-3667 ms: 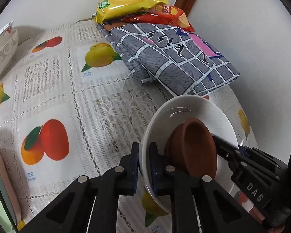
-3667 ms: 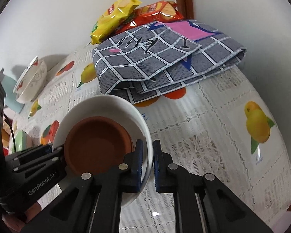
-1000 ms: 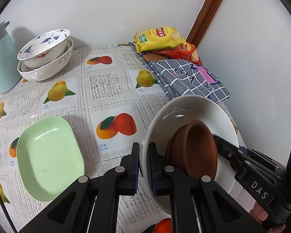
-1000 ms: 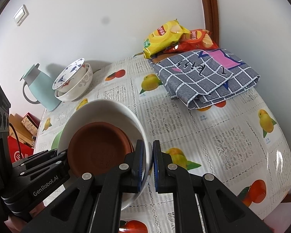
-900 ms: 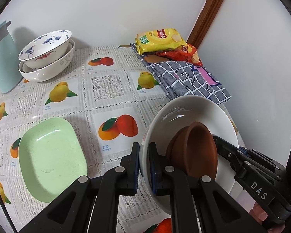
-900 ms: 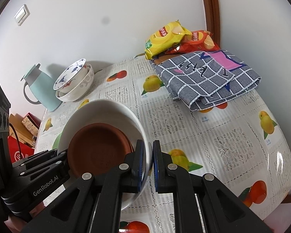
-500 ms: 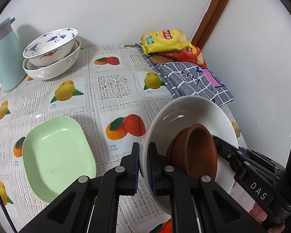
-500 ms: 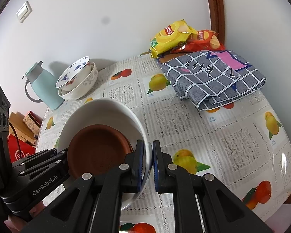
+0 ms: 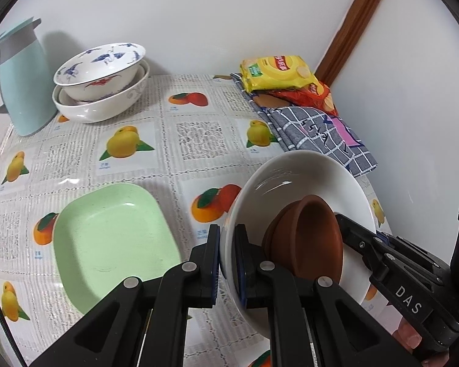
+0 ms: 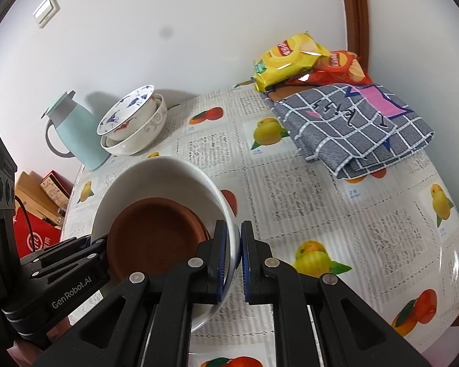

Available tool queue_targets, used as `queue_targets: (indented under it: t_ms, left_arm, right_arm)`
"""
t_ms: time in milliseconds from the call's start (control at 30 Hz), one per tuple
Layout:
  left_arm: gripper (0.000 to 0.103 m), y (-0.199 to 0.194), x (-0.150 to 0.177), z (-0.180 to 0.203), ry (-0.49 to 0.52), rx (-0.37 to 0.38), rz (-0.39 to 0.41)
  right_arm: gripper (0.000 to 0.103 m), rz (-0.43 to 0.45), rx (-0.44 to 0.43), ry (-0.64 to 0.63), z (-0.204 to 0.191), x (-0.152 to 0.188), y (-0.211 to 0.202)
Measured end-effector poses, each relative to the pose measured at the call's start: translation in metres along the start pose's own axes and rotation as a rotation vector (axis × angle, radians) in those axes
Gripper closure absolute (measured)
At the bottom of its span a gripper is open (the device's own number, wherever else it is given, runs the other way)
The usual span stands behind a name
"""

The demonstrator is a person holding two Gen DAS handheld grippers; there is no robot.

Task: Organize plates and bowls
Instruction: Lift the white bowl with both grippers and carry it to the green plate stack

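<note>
A white bowl with a brown dish inside is held in the air above the table, tilted. My left gripper is shut on the bowl's left rim. My right gripper is shut on its opposite rim; in the right wrist view the white bowl and brown dish sit left of my fingers. A green square plate lies on the table below left. Stacked patterned bowls stand at the back left, also seen in the right wrist view.
A pale blue jug stands beside the stacked bowls. Chip bags and a folded checked cloth lie at the back right corner. Boxes sit past the table's left edge. Walls close in behind and right.
Both grippers have lifted and drawn back with the bowl, so more of the table shows. The green plate and stacked bowls came into view. The grips are unchanged.
</note>
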State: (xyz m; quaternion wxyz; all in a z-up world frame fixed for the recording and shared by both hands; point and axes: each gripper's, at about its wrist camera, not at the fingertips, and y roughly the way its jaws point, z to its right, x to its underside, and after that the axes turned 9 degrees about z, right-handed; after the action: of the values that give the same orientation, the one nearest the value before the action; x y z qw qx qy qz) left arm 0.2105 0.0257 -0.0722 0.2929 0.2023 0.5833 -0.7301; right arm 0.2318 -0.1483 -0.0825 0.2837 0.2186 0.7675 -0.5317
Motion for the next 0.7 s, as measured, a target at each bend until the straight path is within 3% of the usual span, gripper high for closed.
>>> queue_targets:
  t_ms: [700]
  left_arm:
    - [0.093,-0.016,-0.004,-0.061,-0.058,-0.055,0.005]
  right_arm:
    - [0.094,-0.024,-0.07,-0.042,-0.06,0.001,0.024]
